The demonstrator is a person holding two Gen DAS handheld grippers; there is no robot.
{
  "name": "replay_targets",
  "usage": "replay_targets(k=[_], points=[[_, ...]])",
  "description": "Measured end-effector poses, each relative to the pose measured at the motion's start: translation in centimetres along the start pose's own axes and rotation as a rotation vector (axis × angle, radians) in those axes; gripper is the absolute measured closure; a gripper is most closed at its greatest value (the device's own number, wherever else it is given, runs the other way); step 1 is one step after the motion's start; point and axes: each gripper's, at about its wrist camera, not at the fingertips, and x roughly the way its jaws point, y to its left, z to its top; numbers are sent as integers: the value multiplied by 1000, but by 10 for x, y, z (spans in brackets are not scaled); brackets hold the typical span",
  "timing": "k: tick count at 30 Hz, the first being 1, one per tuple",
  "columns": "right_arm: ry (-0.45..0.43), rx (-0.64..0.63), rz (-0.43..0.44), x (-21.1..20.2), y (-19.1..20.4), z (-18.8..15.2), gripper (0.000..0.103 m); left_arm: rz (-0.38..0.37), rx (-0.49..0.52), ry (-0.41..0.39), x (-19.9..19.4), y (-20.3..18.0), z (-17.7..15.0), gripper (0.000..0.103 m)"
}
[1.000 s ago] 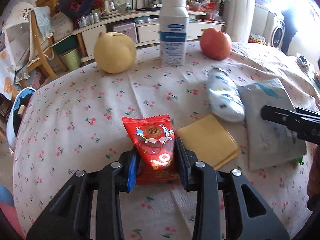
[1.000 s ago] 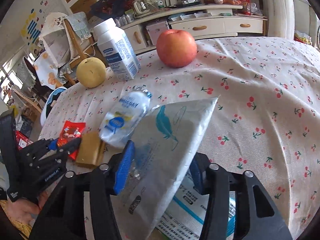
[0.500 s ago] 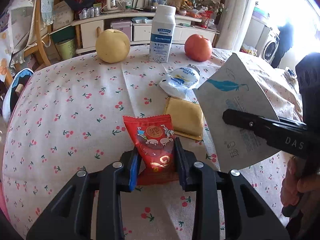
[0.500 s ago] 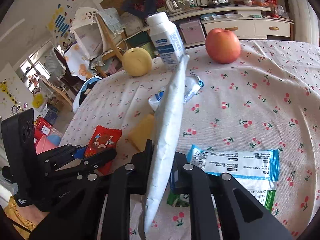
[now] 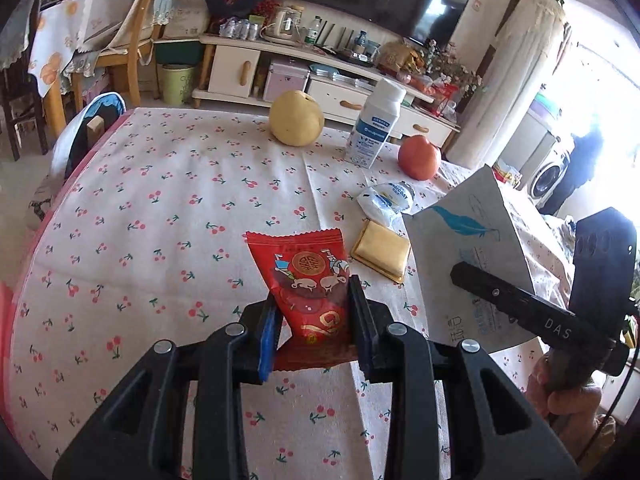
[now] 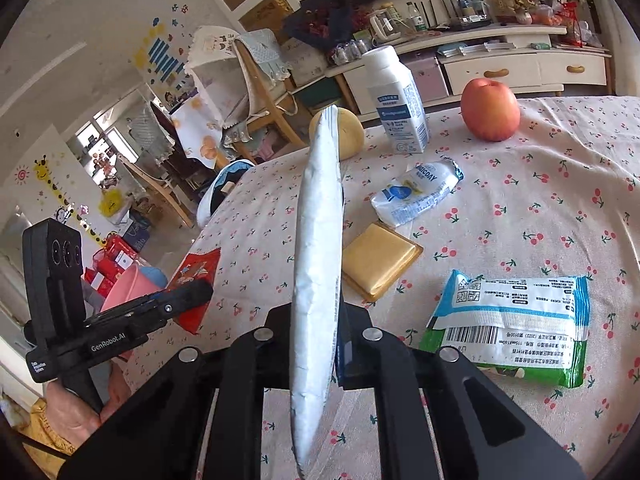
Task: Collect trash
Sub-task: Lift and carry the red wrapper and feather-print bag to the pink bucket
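My left gripper point(image 5: 314, 308) is shut on a red snack wrapper point(image 5: 308, 280), held above the cherry-print tablecloth point(image 5: 160, 220). My right gripper point(image 6: 316, 320) is shut on a flat silver-grey pouch point(image 6: 318, 240) with a blue feather print, seen edge-on here and face-on as the pouch point(image 5: 476, 248) in the left wrist view. On the cloth lie a gold square packet point(image 6: 380, 260), a crumpled white wrapper point(image 6: 416, 194) and a blue-green-white wrapper point(image 6: 516, 324). The left gripper point(image 6: 192, 292) with its red wrapper shows at the left of the right wrist view.
A yellow pear point(image 5: 296, 120), a white milk carton point(image 5: 376, 128) and a red apple point(image 5: 419, 156) stand at the table's far side. Chairs point(image 5: 120, 40) and a low cabinet point(image 5: 320, 76) lie beyond. A pink bin point(image 6: 128, 284) sits below the table's left edge.
The right gripper closed on the silver pouch and lifted it upright off the table, uncovering the blue-green wrapper. The left gripper rose and drew back with the red wrapper.
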Motion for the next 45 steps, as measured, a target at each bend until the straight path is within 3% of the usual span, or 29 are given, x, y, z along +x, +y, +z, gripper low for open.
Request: replay_targets(k=[7, 19, 45], points=[[2, -18, 1, -3, 15, -8, 90, 3, -108, -49, -26, 32, -10, 70], [26, -66, -36, 4, 53, -26, 90, 40, -160, -85, -38, 66, -10, 70], [29, -63, 18, 24, 135, -24, 90, 145, -291, -227, -99, 133, 8, 70]])
